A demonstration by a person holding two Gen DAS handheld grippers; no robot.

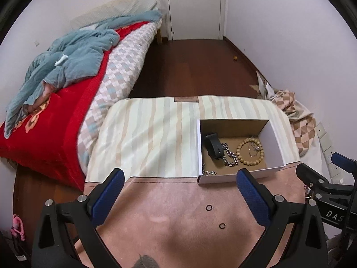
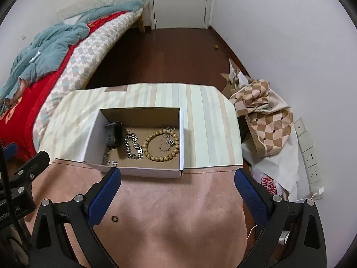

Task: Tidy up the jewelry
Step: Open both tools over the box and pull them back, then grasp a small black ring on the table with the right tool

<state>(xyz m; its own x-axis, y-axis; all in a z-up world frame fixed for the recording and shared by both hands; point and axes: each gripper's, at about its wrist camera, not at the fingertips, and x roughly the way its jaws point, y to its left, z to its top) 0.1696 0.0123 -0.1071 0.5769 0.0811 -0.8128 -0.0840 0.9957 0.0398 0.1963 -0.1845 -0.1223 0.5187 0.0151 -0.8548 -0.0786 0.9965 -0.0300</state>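
Observation:
A white cardboard box sits on the table and holds a black watch, a silver chain, a wooden bead bracelet and a thin necklace. Two small black rings lie on the pink cloth in front of the box; one ring shows in the right wrist view. My left gripper is open and empty above the cloth. My right gripper is open and empty, just right of the box front.
The table carries a striped cloth beyond the pink one. A bed with red and blue bedding stands to the left. Checked fabric and wall sockets are at the right. A door is at the far end.

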